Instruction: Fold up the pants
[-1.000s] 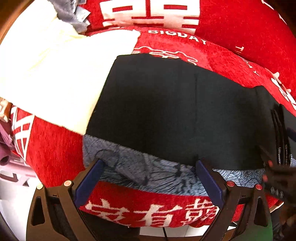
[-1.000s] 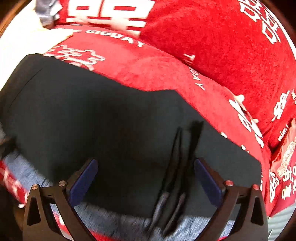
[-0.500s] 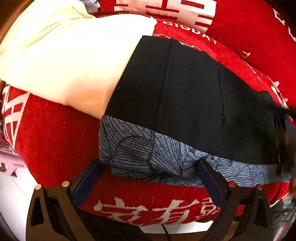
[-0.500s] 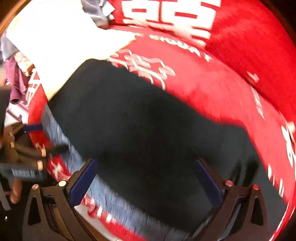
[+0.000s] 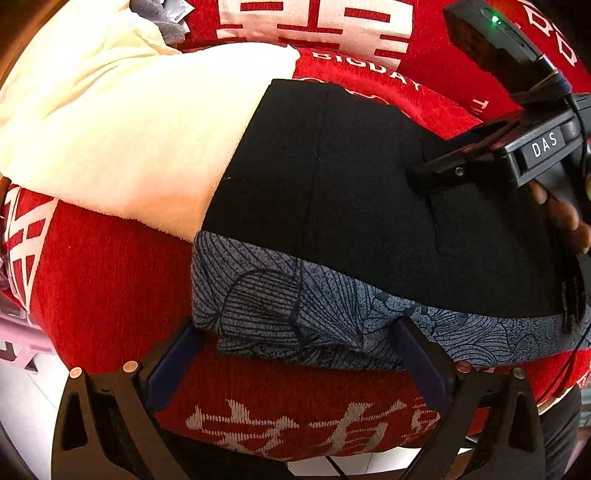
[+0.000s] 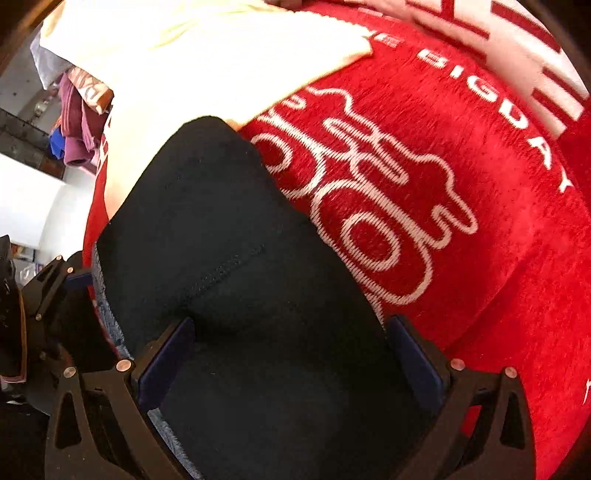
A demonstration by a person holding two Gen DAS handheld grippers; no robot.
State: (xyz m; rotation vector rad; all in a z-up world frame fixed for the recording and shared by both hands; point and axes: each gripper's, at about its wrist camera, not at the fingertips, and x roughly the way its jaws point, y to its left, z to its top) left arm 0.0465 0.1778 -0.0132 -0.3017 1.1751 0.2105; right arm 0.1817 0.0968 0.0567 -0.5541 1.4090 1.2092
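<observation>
Black folded pants lie on a red cushioned seat, on top of a blue-grey patterned garment. My left gripper is open at the seat's front edge, its fingers either side of the patterned garment's hem. My right gripper is open low over the black pants. It also shows in the left wrist view, coming in from the right over the pants. The left gripper shows in the right wrist view at the left edge.
A cream folded cloth lies left of the pants, touching them. The red backrest cushion with white characters stands behind. Purple and blue clothes are piled far left, beyond the seat.
My right gripper has swung leftward across the pants, from their right end to over their middle. The left gripper has stayed at the front edge, open.
</observation>
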